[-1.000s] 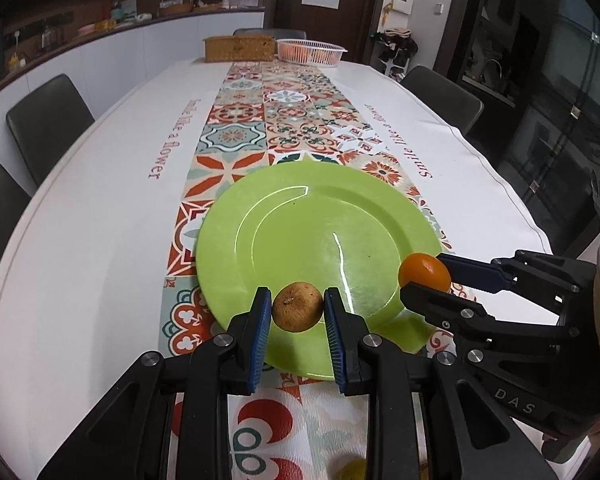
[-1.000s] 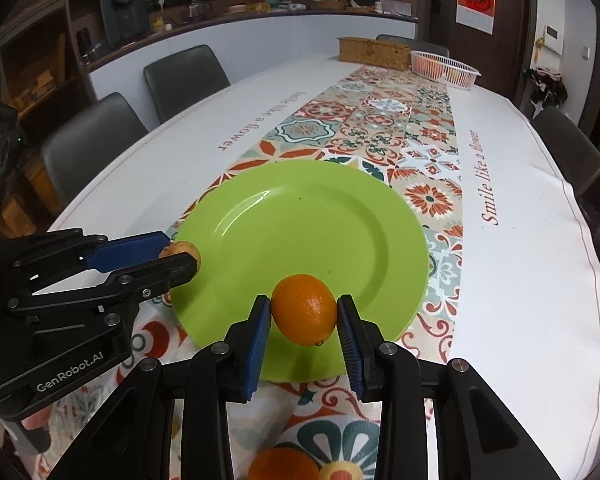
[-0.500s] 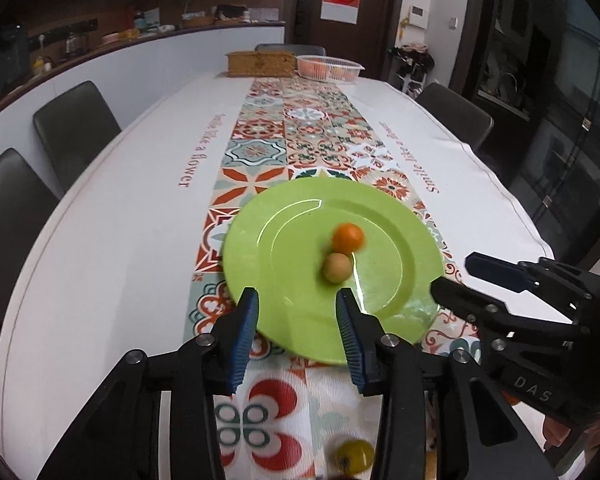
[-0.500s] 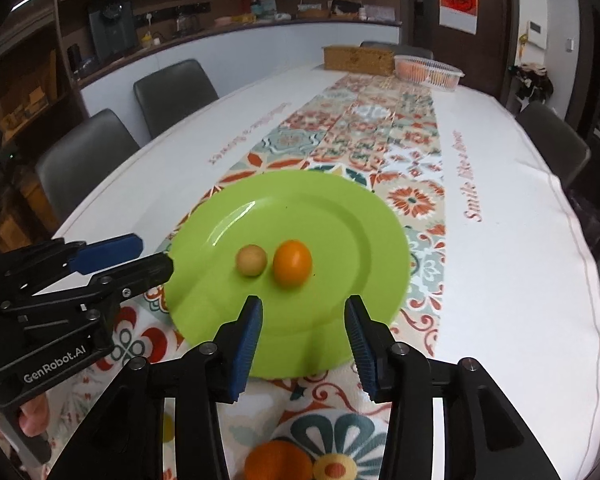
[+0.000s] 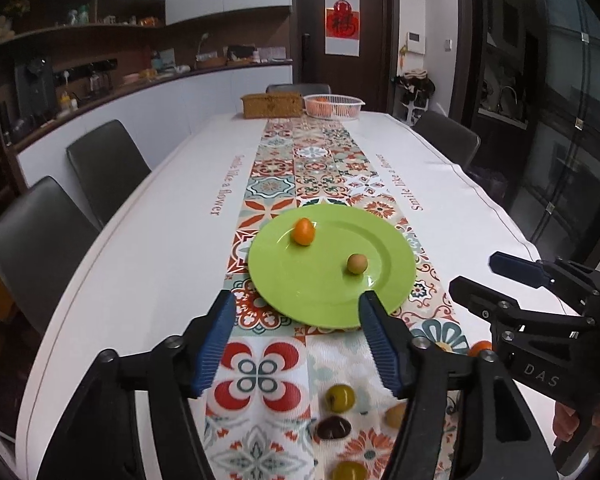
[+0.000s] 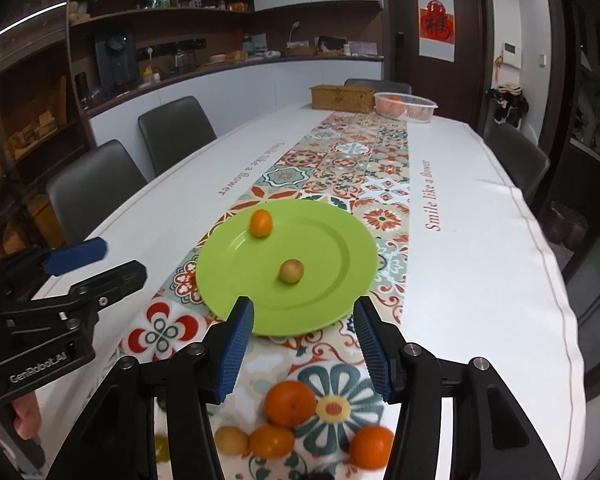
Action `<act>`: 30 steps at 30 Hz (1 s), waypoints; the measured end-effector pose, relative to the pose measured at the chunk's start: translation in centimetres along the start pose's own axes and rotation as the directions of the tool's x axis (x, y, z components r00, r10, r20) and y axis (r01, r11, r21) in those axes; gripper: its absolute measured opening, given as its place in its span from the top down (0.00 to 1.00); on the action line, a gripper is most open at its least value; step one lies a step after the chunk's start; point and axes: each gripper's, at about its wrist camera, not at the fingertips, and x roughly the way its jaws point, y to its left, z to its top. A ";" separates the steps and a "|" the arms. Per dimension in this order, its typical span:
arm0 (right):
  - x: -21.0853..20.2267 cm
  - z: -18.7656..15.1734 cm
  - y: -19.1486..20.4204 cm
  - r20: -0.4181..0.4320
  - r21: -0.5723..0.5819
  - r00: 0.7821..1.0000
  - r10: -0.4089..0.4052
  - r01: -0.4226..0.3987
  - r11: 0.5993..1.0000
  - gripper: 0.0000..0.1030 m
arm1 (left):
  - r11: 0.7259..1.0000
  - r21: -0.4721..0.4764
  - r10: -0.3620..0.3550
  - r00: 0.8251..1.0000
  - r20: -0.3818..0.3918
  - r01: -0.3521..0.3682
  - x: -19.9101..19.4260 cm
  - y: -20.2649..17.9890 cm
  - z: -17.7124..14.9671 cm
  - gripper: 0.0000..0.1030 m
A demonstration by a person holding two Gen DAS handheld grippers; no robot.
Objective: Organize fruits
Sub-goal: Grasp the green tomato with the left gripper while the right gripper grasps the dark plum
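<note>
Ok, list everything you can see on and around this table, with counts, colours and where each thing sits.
plate: one, green, on the patterned runner.
small orange fruit: one, on the plate's far left.
tan fruit: one, on the plate, right of centre.
loose fruits: several, orange, yellow-green and one dark, on the runner nearer than the plate.
woven box: one, brown, far end.
mesh basket: one, white, beside the box, holding orange fruit.
chairs: four seen, dark, around the table.
left tongs: open, empty.
right tongs: open, empty.
</note>
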 end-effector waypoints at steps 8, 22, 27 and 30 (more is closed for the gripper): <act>-3.8 -1.7 0.1 0.030 0.019 0.999 -0.016 0.015 1.000 0.36 | 1.000 -0.006 0.022 1.000 0.003 -0.022 -3.4 -0.7 -1.4 0.14; -6.5 -6.0 0.3 0.008 0.026 0.998 -0.058 0.057 0.998 0.31 | 0.999 -0.008 0.044 0.999 -0.015 -0.044 -6.2 -1.9 -5.6 0.09; -6.3 -7.5 -0.2 -0.025 0.047 0.998 -0.049 0.050 0.998 0.31 | 0.998 0.011 0.061 0.997 -0.041 -0.061 -6.0 -2.4 -7.1 0.09; -5.9 -8.4 -0.5 -0.063 0.075 0.997 -0.036 0.041 0.996 0.31 | 0.998 0.009 0.055 0.996 -0.069 -0.054 -5.6 -2.4 -8.0 0.09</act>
